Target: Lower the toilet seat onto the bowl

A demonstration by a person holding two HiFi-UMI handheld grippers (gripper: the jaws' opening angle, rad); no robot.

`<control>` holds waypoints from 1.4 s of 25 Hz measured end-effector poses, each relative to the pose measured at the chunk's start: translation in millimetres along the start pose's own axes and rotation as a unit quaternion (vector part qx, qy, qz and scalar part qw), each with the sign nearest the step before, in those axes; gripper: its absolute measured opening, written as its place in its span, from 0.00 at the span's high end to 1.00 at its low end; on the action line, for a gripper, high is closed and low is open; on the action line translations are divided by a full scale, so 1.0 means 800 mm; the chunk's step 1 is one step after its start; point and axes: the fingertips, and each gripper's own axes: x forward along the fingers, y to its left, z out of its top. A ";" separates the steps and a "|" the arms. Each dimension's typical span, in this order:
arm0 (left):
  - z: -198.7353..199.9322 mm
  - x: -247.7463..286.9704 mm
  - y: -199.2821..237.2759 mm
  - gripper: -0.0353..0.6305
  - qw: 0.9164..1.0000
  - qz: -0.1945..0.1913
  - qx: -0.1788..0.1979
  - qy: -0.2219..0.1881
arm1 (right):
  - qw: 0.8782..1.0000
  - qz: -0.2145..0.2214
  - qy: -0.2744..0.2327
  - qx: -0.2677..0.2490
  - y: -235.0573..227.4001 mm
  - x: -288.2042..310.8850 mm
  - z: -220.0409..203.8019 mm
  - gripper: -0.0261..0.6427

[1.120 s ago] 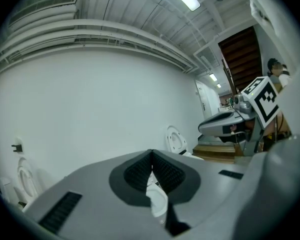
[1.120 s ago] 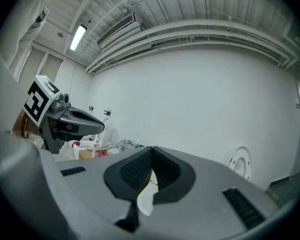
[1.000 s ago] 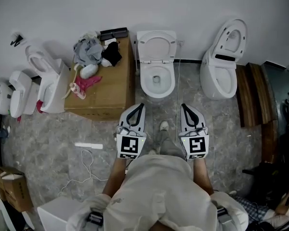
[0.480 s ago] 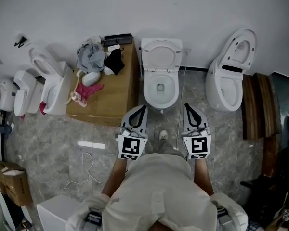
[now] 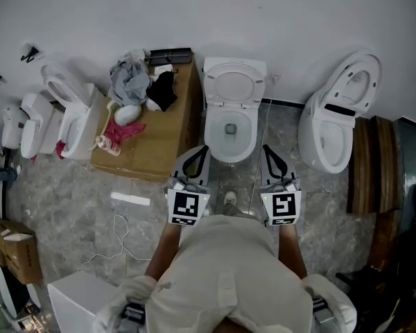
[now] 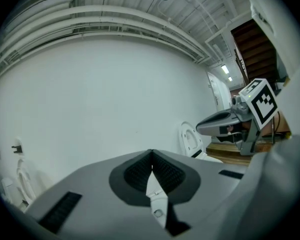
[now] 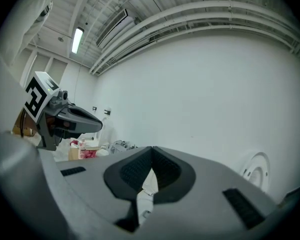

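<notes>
The white toilet bowl (image 5: 214, 132) stands against the far wall in the head view, its seat (image 5: 211, 82) raised upright behind it. My left gripper (image 5: 204, 149) hangs just before the bowl's front left rim, jaws shut and empty. Level with it, my right gripper (image 5: 265, 148) is by the front right rim, also shut on nothing. In the left gripper view the shut left gripper (image 6: 151, 153) points at the white wall, with the right gripper (image 6: 224, 124) off to its right. The right gripper view shows the shut right gripper (image 7: 151, 151) and the left gripper (image 7: 72, 119) beside it.
A wooden crate (image 5: 159, 134) with clothes (image 5: 128, 82) on it stands left of the bowl. Another toilet (image 5: 333, 127) is at the right, next to wooden boards (image 5: 374, 165). More white fixtures (image 5: 62, 113) line the left wall. A white cable (image 5: 118, 238) lies on the marble floor.
The view has moved forward and both grippers now sit closer to the bowl's front rim. Their jaws have stayed shut. The seat has not moved.
</notes>
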 end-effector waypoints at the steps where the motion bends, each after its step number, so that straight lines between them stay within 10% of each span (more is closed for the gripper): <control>1: 0.001 0.008 0.001 0.93 1.000 0.003 -0.002 0.000 | 1.000 0.003 0.000 0.001 -0.006 0.005 -0.001 0.95; 35: -0.040 0.216 0.097 0.93 1.000 -0.006 -0.024 0.020 | 0.999 0.014 0.034 0.000 -0.087 0.207 -0.047 0.95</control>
